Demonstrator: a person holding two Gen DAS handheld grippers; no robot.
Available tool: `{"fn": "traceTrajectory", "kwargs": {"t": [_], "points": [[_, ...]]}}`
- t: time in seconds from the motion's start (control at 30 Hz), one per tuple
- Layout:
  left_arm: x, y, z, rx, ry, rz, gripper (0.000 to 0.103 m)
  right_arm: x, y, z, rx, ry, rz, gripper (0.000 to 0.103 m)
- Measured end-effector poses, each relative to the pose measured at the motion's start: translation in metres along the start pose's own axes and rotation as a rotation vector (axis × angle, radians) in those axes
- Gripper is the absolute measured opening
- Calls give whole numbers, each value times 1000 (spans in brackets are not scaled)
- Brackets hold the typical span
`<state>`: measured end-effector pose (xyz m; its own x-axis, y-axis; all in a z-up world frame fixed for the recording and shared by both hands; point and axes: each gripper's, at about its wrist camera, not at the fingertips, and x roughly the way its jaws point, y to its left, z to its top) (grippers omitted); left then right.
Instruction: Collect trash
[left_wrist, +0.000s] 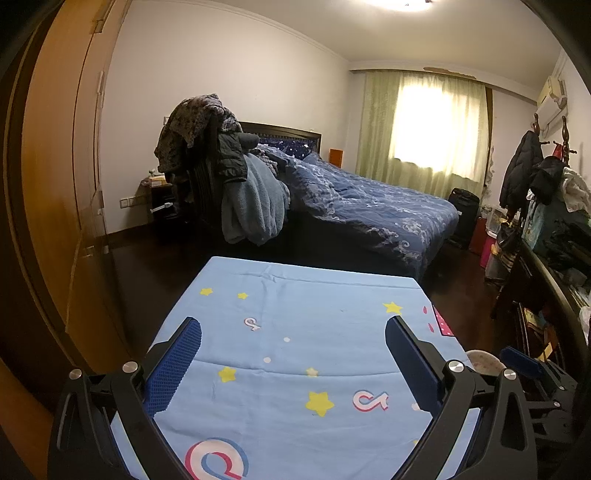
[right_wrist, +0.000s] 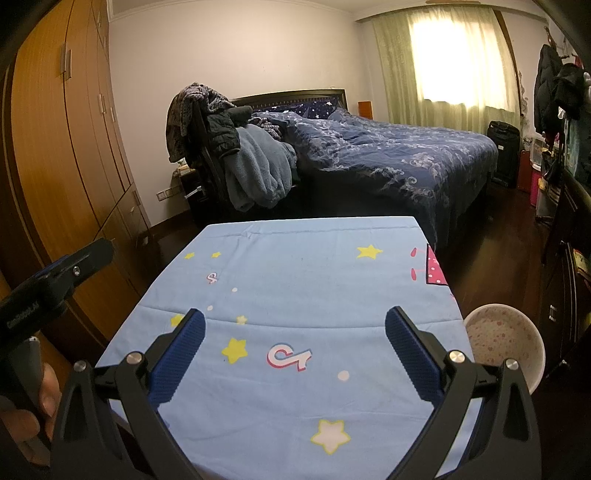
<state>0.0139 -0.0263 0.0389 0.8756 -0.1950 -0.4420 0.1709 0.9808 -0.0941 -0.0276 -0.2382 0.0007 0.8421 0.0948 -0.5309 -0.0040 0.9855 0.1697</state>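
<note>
Left gripper (left_wrist: 293, 332) spread wide, holding nothing, above the desk (left_wrist: 314, 306); right gripper (right_wrist: 295, 326) likewise spread and empty; just right of it, beside the desk, sits a bin (right_wrist: 504, 343); no trash shows on the cloth; scraps would likely be light and crushable, best pinched mid-body.

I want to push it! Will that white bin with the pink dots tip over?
Probably yes. The white bin looks thin-walled and empty, so likely light. It stands beside the blue star cloth, wide-mouthed and apparently unsupported, so a push could slide or tip it.
</note>
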Motion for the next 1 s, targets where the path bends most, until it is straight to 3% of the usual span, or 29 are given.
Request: {"fn": "traceTrajectory", "kwargs": {"t": [1.0], "points": [[11,-2,-2,34,14,-16,99,4,3,-8,-7,17,-1,98]]}}
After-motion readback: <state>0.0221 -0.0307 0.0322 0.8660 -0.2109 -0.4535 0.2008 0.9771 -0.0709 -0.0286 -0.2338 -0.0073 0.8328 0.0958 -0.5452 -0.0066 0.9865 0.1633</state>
